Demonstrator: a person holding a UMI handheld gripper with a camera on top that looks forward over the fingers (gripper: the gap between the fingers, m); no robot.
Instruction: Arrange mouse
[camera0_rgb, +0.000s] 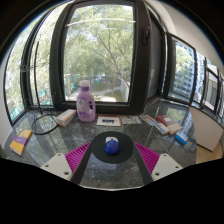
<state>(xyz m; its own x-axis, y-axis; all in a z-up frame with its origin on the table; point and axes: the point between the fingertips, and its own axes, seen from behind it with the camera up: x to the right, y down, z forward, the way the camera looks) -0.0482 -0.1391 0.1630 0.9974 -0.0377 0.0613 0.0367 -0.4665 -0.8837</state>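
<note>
A small blue mouse (111, 146) with a pale top rests on a round black mouse mat (110, 168) on the grey table (60, 140). My gripper (112, 158) is open. Its pink pads (78, 156) stand wide apart on either side of the mat. The mouse sits between the fingers with a clear gap on each side, and neither finger touches it.
A purple bottle (86, 102) stands beyond the mouse, with a small box (66, 117) and a dark cable (45, 122) to its left. A yellow item (20, 140) lies at the far left. Papers and books (160, 123) lie at the right. Large windows (100, 50) stand behind the table.
</note>
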